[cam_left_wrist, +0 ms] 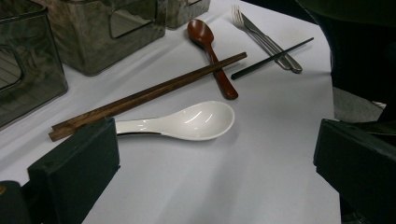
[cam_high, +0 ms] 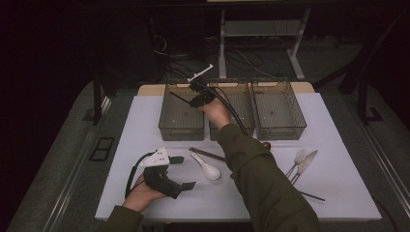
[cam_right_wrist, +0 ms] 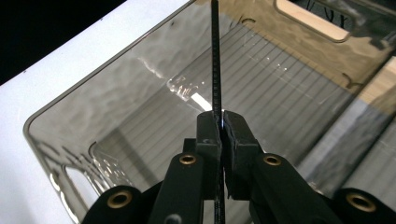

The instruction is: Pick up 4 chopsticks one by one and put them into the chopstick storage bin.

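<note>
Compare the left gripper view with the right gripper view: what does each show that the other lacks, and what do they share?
Left gripper view alone: the left gripper with its jaws wide apart and nothing between them, a white spoon, a pair of brown chopsticks, a reddish-brown spoon, a single black chopstick, and a fork and knife.

Right gripper view alone: the right gripper shut on a black chopstick, held over the open interior of a bin.

Shared: the white table surface and the translucent bins.
</note>
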A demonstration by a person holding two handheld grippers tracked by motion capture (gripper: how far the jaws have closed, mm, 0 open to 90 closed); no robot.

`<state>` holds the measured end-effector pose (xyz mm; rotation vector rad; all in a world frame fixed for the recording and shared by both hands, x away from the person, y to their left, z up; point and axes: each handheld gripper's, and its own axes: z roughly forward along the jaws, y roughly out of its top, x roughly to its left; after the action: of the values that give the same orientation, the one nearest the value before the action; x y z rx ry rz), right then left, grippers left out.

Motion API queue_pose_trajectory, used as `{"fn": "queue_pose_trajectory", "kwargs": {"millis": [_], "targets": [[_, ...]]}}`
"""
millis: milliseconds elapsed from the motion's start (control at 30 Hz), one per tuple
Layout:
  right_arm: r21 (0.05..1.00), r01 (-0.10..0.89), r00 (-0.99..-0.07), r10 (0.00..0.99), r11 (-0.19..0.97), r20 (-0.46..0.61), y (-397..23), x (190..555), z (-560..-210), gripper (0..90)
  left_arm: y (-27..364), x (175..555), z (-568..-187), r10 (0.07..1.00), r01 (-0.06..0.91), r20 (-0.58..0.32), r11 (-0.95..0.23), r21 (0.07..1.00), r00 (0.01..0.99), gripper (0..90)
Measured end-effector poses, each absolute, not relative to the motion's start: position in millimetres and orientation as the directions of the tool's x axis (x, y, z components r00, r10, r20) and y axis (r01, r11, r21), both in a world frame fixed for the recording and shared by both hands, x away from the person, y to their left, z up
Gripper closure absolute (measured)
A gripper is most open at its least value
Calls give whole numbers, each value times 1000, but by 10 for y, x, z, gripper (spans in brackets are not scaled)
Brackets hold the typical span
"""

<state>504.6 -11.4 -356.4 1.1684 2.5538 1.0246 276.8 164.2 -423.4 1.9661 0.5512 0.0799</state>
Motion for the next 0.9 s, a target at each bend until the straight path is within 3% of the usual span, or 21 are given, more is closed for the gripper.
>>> {"fn": "queue_pose_trajectory", "kwargs": {"millis": [533,900], "targets": [[607,630,-677,725,485,124,71,5110,-3735,841,1643,2771,-4229,409,341,-186,-348,873,893,0],[638,610,-682,721,470,121,45,5086,-3670,734,1647,2769,-4224,409,340,-187,-344,875,893,0]]}}
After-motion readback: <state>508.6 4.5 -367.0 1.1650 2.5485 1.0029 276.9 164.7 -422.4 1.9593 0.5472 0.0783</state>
